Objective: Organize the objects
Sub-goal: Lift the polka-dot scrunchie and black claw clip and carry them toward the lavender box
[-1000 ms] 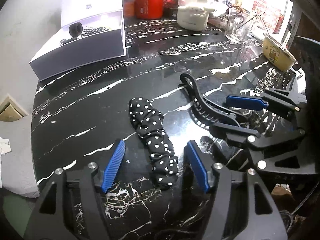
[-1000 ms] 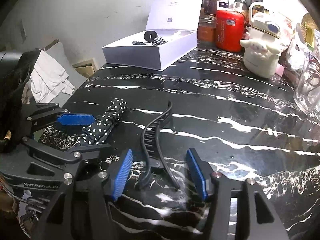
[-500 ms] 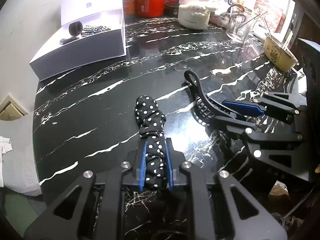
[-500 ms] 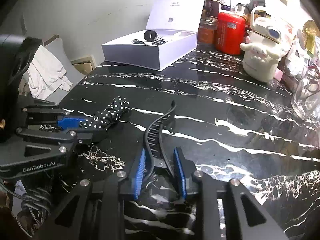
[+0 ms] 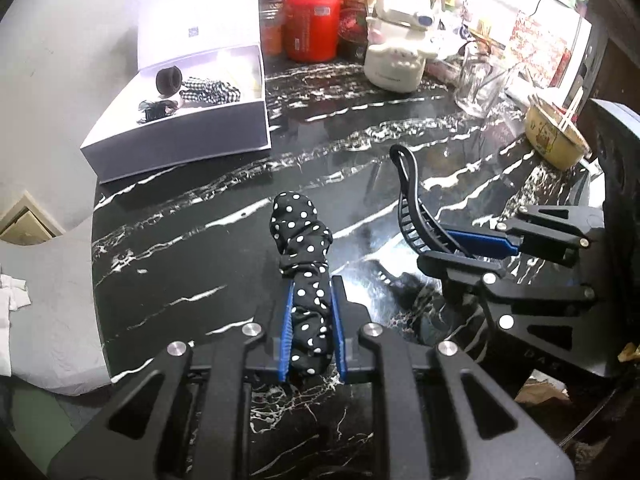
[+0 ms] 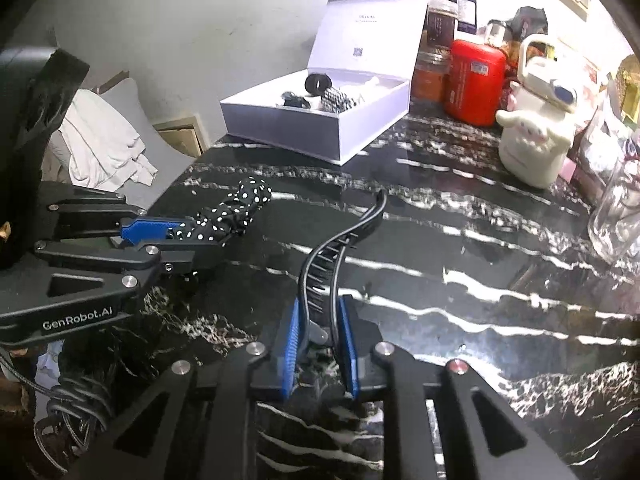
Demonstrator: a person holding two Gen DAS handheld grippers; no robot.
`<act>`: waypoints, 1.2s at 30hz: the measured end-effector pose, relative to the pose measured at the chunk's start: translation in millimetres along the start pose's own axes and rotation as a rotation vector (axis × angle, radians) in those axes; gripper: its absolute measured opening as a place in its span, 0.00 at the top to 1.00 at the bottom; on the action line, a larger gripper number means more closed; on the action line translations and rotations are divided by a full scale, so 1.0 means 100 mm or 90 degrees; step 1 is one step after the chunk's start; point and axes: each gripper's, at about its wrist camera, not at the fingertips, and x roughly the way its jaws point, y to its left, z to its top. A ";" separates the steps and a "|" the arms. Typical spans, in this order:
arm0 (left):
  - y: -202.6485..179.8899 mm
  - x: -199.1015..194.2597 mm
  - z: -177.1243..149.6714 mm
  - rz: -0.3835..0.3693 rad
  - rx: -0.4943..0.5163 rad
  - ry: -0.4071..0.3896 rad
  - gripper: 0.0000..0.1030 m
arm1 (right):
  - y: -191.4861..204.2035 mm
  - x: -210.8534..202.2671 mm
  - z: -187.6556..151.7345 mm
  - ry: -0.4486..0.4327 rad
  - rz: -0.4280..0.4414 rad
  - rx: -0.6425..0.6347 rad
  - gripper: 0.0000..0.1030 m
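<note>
On the near side of the black marble desk [image 5: 200,240], well short of the open white box [image 5: 180,132], both grippers have their loads. The left gripper [image 5: 311,320] has its blue fingers [image 5: 287,320] pressed together on the tail end of a black polka-dot scrunchie [image 5: 302,240]; the rest of the fabric sticks out ahead of the fingers, its long axis pointing roughly toward the box. The right gripper [image 6: 320,328] is clamped on the hinge end of a black banana hair clip [image 6: 340,248], whose curved length also runs forward, away from the fingers, and looks lifted clear of the desk. Seen from the right wrist, the scrunchie [image 6: 236,208] hangs out level from the left gripper [image 6: 172,236].

The box lies ahead and to the left of both hands, beside a red canister [image 5: 312,24], and already holds a few hair ties. The left hand sits nearer the box, so I'd guess its scrunchie goes in first, with the clip following. Each item will need carrying over the box's near wall before release.
</note>
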 end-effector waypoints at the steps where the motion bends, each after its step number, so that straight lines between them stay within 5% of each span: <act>1: 0.02 -0.01 0.02 0.001 -0.001 -0.001 0.85 | 0.01 -0.02 0.03 -0.003 -0.003 -0.002 0.81; 36: 0.72 0.00 0.78 0.048 -0.041 -0.016 0.85 | 0.15 0.38 1.06 -0.023 0.042 -0.105 0.81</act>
